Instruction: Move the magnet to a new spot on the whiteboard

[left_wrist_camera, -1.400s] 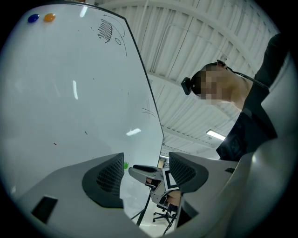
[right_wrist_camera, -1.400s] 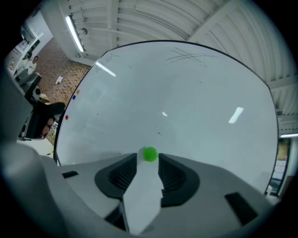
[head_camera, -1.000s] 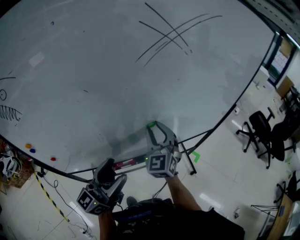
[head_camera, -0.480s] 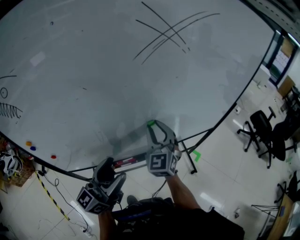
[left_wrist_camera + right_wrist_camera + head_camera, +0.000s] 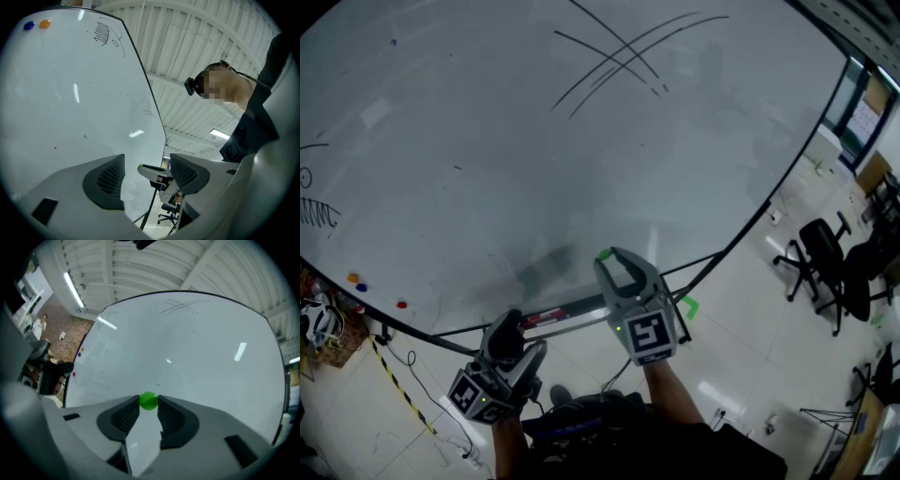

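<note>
**Desk:** Where is the magnet?

**Me:** The green magnet (image 5: 149, 401) sits pinched between the tips of my right tool (image 5: 611, 253), low in front of the whiteboard (image 5: 534, 141), near its bottom edge. Those jaws have just been closing, and now they clamp it.

**Desk:** Is it off the board?

**Me:** I judge so. In the right gripper view the board stands back behind the ball, though I can't make out the gap itself. So the pick looks done, and the carry to a new spot is what remains.

**Desk:** What differs from a second ago?

**Me:** The right tool has rolled and drawn back toward me. Its marker cube (image 5: 649, 337) now sits lower and further right in the head view. The magnet has barely shifted.

**Desk:** And the other hand?

**Me:** My left tool (image 5: 517, 342) hangs below the board's edge, jaws apart with nothing between them. The small coloured magnets (image 5: 361, 287) at the far left are where they were.
</note>
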The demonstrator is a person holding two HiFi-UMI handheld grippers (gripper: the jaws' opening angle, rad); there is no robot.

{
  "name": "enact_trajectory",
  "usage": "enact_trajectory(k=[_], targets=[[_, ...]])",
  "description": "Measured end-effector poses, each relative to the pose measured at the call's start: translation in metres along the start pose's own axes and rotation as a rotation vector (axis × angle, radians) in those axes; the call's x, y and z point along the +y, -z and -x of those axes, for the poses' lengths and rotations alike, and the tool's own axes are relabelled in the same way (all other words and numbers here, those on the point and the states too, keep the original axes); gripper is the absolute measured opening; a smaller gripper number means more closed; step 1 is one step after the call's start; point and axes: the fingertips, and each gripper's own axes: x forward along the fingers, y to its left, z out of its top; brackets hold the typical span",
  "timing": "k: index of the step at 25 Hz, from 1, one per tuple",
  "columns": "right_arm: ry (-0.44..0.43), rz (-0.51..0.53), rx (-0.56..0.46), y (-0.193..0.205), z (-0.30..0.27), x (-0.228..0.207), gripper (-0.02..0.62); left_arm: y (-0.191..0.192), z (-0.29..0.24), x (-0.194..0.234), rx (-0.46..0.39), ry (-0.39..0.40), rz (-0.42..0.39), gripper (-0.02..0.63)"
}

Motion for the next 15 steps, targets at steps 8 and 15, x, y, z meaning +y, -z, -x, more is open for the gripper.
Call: enact_trajectory(k=[8, 15], targets=[[-0.127, -0.152, -0.061, -0.014, 0.034, -0.005, 0.150, 0.004, -0.004, -0.013, 0.008, -0.007, -0.016, 0.295], [-0.168, -0.190, -0.102, -0.025, 0.055, -0.005, 0.150, 0.012, -0.011, -0.022, 0.031, -0.021, -0.013, 0.295]])
